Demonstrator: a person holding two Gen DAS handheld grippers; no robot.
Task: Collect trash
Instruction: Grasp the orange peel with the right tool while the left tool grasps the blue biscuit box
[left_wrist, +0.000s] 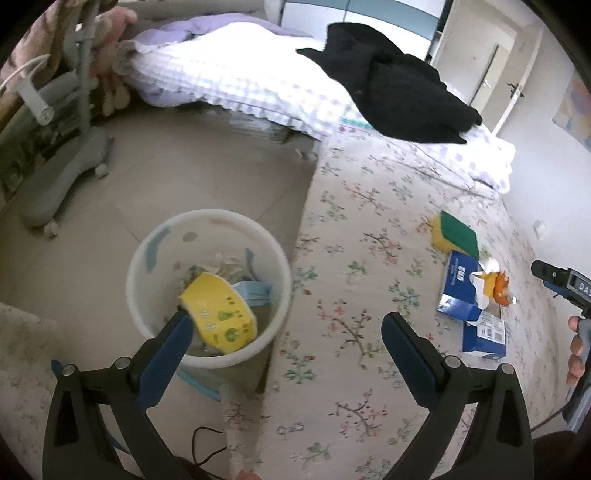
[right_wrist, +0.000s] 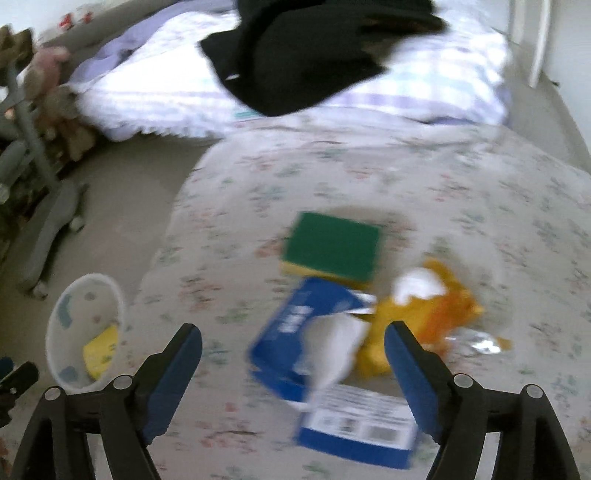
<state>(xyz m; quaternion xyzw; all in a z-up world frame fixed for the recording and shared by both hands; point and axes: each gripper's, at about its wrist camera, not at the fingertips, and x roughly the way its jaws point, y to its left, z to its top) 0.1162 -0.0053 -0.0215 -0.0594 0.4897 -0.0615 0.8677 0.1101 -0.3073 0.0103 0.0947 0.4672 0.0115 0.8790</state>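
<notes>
A white bin (left_wrist: 208, 288) stands on the floor beside the bed and holds a yellow package (left_wrist: 218, 314) among other scraps. My left gripper (left_wrist: 288, 325) hangs open above the bin's edge, nothing between its fingers. On the floral bedcover (right_wrist: 369, 177) lie a torn blue box (right_wrist: 332, 362), a green and yellow sponge (right_wrist: 332, 247) and an orange wrapper (right_wrist: 436, 306). My right gripper (right_wrist: 294, 330) is open over the blue box, not touching it. The same box (left_wrist: 461, 291), sponge (left_wrist: 456, 234) and wrapper (left_wrist: 500, 288) show in the left wrist view, and the bin (right_wrist: 86, 328) in the right wrist view.
A black garment (left_wrist: 388, 81) lies on a checked quilt (left_wrist: 229, 81) at the head of the bed. A grey wheeled chair base (left_wrist: 62, 184) stands on the tiled floor left of the bin. A dark cable (left_wrist: 207, 443) trails on the floor near me.
</notes>
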